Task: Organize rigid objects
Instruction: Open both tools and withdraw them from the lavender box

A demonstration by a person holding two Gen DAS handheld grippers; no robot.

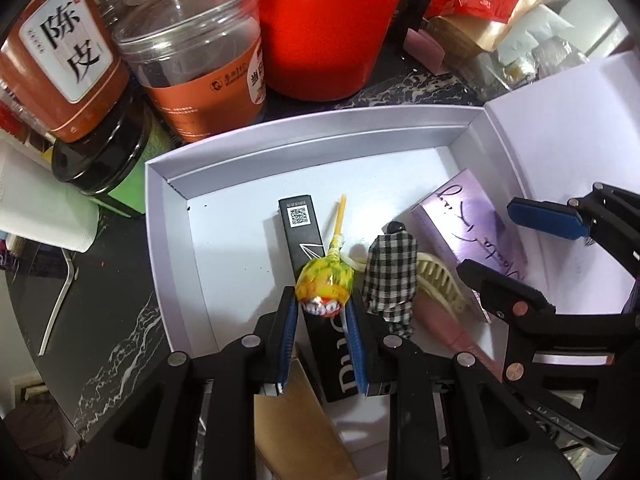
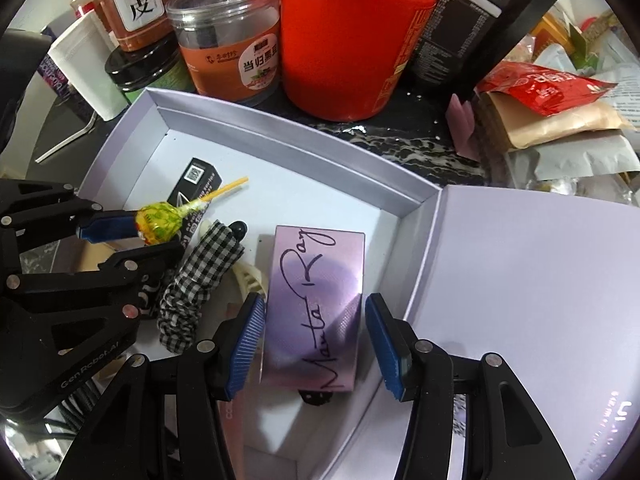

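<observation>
A yellow-green wrapped lollipop hangs over the open white box with my left gripper shut on its head; its stick points away. Under it lies a slim black carton. Beside that are a checked scrunchie and a cream comb. In the right wrist view my right gripper is shut on the long edges of a purple box with handwriting, which sits tilted over the comb. The left gripper with the lollipop shows at the left there.
Behind the white box stand a red canister, a clear jar, a brown-labelled bottle and a black-lidded jar. Its lid lies open to the right. Snack packets pile at the far right.
</observation>
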